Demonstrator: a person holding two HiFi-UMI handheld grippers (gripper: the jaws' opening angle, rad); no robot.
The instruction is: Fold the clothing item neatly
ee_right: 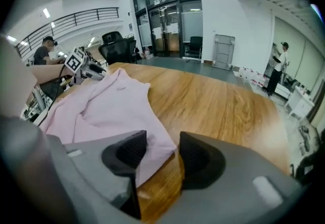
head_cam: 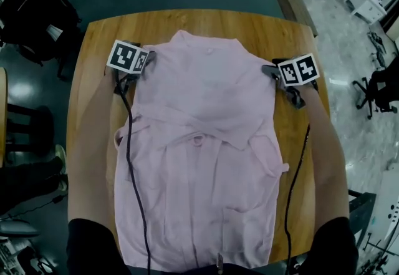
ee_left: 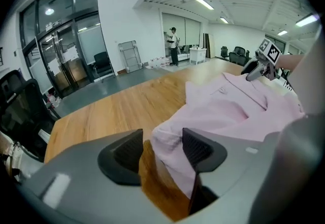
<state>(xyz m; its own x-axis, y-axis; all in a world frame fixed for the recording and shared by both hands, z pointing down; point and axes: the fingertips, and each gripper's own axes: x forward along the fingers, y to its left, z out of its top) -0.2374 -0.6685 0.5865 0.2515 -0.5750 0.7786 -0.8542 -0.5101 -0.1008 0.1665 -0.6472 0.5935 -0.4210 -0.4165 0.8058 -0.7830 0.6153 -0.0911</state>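
We look down on a pink shirt spread over a wooden counter, its upper part doubled back and its lower hem reaching the counter's edge at 6 o'clock.

The left hand-held gripper stands at the fold's corner at 10 o'clock. Its jaws are apart, a bunched corner of cloth lies between them beside the right-hand pad, and bare wood shows on the other side.

The right hand-held gripper stands at the corner at 2 o'clock. Its jaws are likewise apart, with a flat point of cloth lying between them and wood showing next to the other pad.

Beyond the fold, at 12 o'clock, we see a broad band of bare wood up to the counter's far edge. Narrower strips run along the shirt at 9 and 3 o'clock.

A dark office chair stands off the counter at 10 o'clock.
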